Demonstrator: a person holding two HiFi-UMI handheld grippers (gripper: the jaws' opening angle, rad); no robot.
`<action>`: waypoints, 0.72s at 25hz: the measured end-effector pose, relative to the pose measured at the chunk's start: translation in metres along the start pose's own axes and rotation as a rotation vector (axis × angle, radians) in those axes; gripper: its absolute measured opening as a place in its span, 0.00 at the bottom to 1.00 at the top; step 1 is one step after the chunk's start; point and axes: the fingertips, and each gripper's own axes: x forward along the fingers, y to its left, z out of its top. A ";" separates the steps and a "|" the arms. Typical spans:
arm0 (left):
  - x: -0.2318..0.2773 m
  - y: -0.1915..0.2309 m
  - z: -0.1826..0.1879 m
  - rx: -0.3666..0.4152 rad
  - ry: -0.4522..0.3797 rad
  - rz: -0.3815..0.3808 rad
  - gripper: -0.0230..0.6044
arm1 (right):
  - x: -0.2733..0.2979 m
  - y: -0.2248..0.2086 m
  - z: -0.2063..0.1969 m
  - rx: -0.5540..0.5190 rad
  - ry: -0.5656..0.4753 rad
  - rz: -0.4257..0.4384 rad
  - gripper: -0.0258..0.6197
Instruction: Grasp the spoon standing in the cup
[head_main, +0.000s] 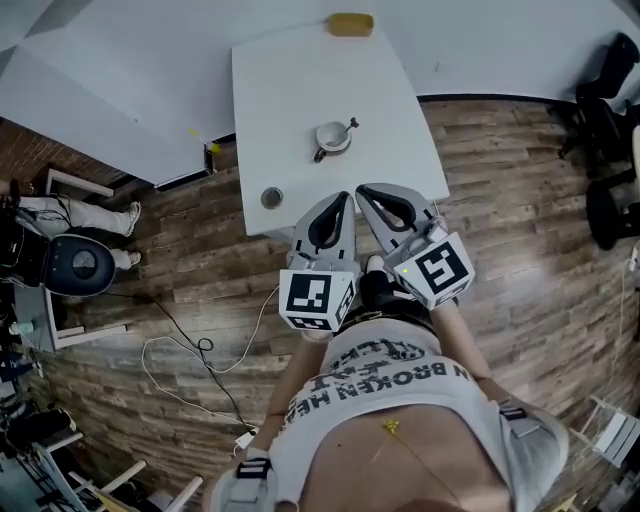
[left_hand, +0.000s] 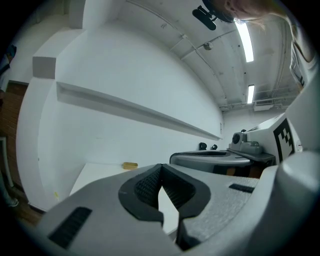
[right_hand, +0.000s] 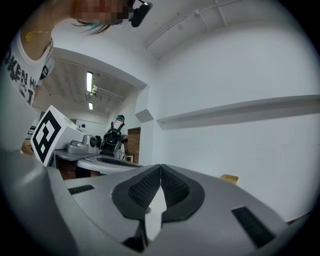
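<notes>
A white cup (head_main: 332, 138) stands near the middle of the white table (head_main: 290, 90), with a spoon (head_main: 350, 126) leaning out of it toward the upper right. Both grippers hover side by side at the table's near edge, well short of the cup. My left gripper (head_main: 345, 198) is shut, its ribbed pads meeting at the tips (left_hand: 161, 168) with nothing between them. My right gripper (head_main: 361, 190) is likewise shut and holds nothing (right_hand: 160, 168). The cup does not show in either gripper view.
A small grey round object (head_main: 271, 197) lies near the table's front left corner. A yellow block (head_main: 350, 24) sits at the far edge, also in the gripper views (left_hand: 130, 165) (right_hand: 230, 178). White walls border the table. Cables (head_main: 190, 350) trail on the wooden floor.
</notes>
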 end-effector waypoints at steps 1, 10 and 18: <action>0.007 0.002 0.001 0.000 0.002 0.007 0.03 | 0.004 -0.006 0.000 -0.001 0.001 0.009 0.05; 0.063 0.010 0.003 0.006 0.002 0.076 0.03 | 0.021 -0.063 -0.004 0.007 -0.009 0.068 0.05; 0.082 0.026 -0.010 -0.021 0.035 0.154 0.03 | 0.032 -0.101 -0.021 0.012 0.030 0.078 0.05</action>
